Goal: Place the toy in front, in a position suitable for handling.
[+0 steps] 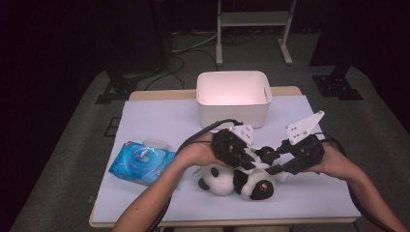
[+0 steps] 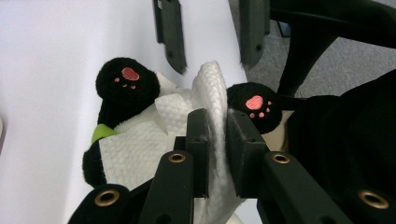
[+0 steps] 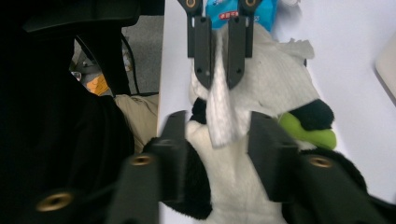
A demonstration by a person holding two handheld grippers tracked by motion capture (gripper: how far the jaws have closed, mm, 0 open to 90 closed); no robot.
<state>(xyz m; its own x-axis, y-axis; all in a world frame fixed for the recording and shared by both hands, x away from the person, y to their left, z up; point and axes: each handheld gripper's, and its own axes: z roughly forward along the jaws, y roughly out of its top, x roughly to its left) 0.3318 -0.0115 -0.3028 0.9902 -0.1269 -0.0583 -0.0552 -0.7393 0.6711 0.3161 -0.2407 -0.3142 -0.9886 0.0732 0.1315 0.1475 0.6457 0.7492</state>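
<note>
White covering spans the surface [image 1: 159, 121], with a dark room behind it. Near its front edge a plush panda [image 1: 237, 181] lies on its back, a white paper towel [image 2: 140, 140] draped over its belly. The left tool [image 2: 216, 123] pinches a raised fold of that towel. The right tool [image 3: 215, 135] hovers half open, astride the same fold without touching it. A white bin [image 1: 233, 96] stands farther back; a blue wipes pack [image 1: 141, 162] lies left.

plush panda toy [image 1: 232, 181]: black and white, pink paw pads, green patch
paper tissue [image 2: 140, 144]: white, fine dimpled weave
wet-wipe packet [image 1: 141, 162]: blue, white print
plastic bin [image 1: 233, 98]: white
tabletop [image 1: 159, 121]: pale lilac-white cover
tongs [image 2: 217, 135]: black, brass-coloured rivets
</note>
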